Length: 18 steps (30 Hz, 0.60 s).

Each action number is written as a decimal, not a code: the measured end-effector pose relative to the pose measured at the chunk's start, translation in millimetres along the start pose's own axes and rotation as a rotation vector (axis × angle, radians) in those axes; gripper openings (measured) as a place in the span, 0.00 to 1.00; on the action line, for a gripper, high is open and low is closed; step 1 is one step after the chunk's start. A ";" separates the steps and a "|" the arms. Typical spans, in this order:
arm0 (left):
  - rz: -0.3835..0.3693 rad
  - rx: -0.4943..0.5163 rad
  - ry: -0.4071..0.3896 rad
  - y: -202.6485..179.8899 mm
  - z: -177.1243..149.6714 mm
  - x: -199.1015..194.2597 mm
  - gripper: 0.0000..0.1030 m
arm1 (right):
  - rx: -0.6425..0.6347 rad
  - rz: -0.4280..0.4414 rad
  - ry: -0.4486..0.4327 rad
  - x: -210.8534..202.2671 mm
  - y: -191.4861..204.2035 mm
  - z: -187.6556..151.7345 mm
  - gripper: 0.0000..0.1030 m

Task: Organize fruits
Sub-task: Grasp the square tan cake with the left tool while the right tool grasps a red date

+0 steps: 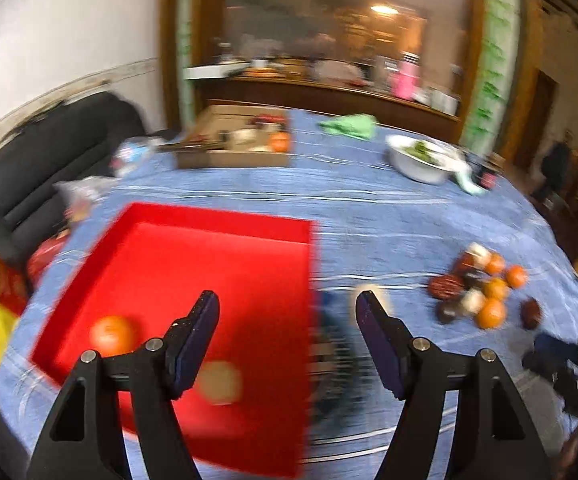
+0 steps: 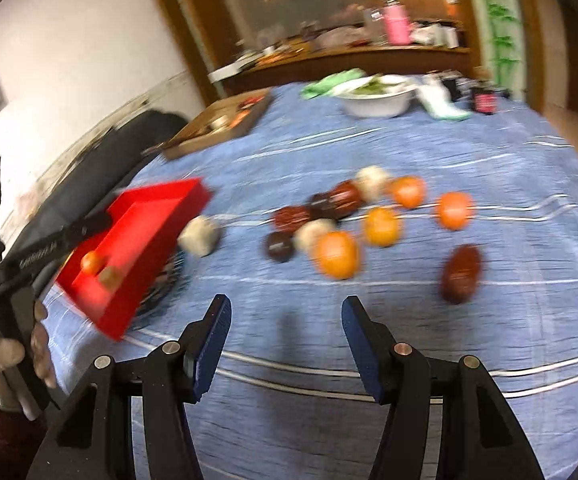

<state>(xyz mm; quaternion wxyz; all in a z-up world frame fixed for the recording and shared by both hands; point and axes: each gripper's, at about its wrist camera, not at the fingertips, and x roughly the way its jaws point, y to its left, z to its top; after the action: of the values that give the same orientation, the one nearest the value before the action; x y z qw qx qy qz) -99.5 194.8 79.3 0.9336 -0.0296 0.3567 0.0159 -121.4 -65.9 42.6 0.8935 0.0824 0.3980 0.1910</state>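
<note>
Bring your right claw (image 2: 287, 344), jaws apart and empty, squarely over one orange (image 2: 337, 254) before closing, and slow down, since blur smears everything. That orange lies just beyond the claw, in the fruit pile right of the red tray (image 1: 209, 280). Your left claw (image 1: 287, 340) hangs open over the tray, where an orange and what looks like a pale fruit lie.

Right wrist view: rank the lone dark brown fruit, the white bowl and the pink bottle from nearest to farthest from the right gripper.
1. Dark brown fruit: alone on the blue cloth, just ahead and right of the right gripper.
2. White bowl: at the table's far end.
3. Pink bottle: beyond the table, on the wooden counter.
</note>
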 end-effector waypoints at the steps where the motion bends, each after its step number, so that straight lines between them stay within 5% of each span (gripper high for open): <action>1: -0.013 0.022 0.001 -7.8 0.7 3.2 0.68 | 0.006 -0.016 -0.011 -4.1 -5.8 1.7 0.61; 12: 0.006 0.202 0.198 -71.5 -2.5 89.9 0.67 | 0.093 -0.110 -0.037 -15.5 -63.7 3.2 0.63; 13: 0.000 0.210 0.210 -72.6 -4.9 92.8 0.64 | 0.093 -0.123 -0.033 -15.4 -65.9 2.6 0.63; 15: -0.015 0.216 0.247 -74.6 -9.9 100.9 0.37 | 0.095 -0.153 -0.018 -10.7 -71.2 4.0 0.63; 18: -0.035 0.183 0.239 -68.8 -10.7 101.3 0.32 | 0.101 -0.176 0.014 0.3 -77.7 7.2 0.63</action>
<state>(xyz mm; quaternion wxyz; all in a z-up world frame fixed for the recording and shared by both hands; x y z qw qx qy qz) -27.7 126.3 6.8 0.8833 0.0477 0.4650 -0.0364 -94.5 -136.7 23.9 0.8988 0.0907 0.4189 0.0918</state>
